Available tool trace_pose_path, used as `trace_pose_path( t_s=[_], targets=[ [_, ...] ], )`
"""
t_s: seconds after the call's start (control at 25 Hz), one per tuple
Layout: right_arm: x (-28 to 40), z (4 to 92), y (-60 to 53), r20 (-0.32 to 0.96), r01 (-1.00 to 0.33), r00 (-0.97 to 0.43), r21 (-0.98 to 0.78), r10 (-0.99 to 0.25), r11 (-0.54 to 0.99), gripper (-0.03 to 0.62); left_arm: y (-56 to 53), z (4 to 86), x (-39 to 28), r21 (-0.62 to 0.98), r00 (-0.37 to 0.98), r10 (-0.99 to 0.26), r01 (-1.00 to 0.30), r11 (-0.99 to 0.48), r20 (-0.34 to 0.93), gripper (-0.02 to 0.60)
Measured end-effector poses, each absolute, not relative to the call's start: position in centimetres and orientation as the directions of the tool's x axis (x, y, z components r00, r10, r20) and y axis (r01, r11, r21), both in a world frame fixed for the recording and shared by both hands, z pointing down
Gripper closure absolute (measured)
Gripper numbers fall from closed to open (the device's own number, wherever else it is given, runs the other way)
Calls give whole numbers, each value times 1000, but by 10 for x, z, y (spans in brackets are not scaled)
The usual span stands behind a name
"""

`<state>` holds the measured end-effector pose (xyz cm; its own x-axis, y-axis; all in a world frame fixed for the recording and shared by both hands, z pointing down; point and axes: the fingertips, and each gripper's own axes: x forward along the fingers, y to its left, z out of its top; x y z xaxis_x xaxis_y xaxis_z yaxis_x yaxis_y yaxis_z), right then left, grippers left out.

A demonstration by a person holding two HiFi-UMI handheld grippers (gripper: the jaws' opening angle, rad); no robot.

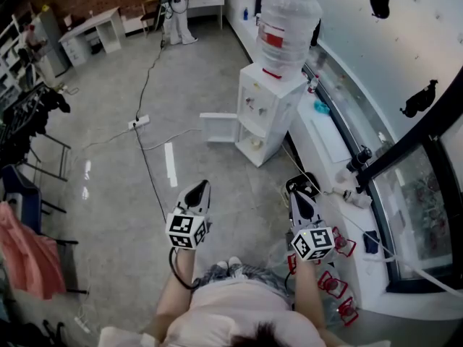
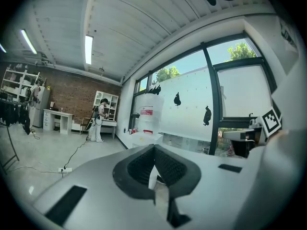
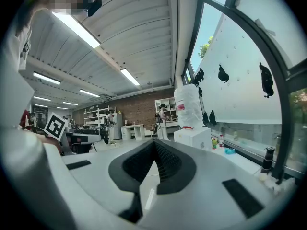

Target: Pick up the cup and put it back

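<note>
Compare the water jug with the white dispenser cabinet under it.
The water jug is round and see-through with a red label; the dispenser cabinet is boxy and solid white. The jug sits on top; the cabinet stands on the floor, its lower door swung open. Both stand upright.

Left gripper (image 2: 154, 152): smooth matt grey plastic shell. Its black pads (image 2: 139, 166) are finely ribbed and look like rubber to us. Right gripper (image 3: 154, 147): same finish.

Grey concrete floor (image 1: 108, 92): polished, with a faint gloss and pale streaks of reflected light.

Large clear plastic water bottle (image 1: 289, 16): translucent and shiny.

White box-shaped dispenser cabinet (image 1: 269, 110): smooth, with a satin sheen.

Red-brown brick back wall (image 2: 72, 97): rough and matt.

White ribbed ceiling panels (image 2: 144, 32): matt; we cannot tell the material.

Salmon-pink cloth (image 1: 22, 248) at the floor's left edge: soft and creased.
</note>
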<state>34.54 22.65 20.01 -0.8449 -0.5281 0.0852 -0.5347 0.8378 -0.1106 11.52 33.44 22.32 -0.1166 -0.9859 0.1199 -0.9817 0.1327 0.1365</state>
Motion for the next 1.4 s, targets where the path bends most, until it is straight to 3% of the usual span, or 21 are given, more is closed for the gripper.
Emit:
trace_pose_path(
  t_s=[0.52, 0.56, 0.64, 0.68, 0.8, 1.04, 1.4],
  targets=[
    [339, 200, 235, 41, -471, -881, -154, -471, 868, 564, 326, 228, 120, 140, -94, -987, -984, 112, 133, 557],
    [338, 198, 236, 29, -463, -885, -158, -465, 872, 523, 325, 228, 121, 142, -89, -987, -984, 108, 133, 557],
    [337, 192, 239, 3, -455, -887, -160, -461, 876, 317, 325, 229, 123, 147, -77, -989, -984, 96, 129, 555],
    [336, 188, 241, -13, -453, -887, -156, -461, 878, 245, 324, 229, 124, 148, -72, -989, -985, 90, 128, 557],
    [332, 177, 245, -58, -451, -885, -132, -461, 883, 127, 324, 231, 124, 147, -61, -989, -986, 80, 131, 555],
    [326, 177, 251, -68, -460, -880, -126, -470, 879, 59, 324, 232, 119, 152, -47, -990, -986, 67, 134, 555],
    [316, 184, 257, -62, -488, -863, -153, -501, 860, 52, 330, 240, 110, 150, -14, -989, -988, 36, 147, 557]
  ],
)
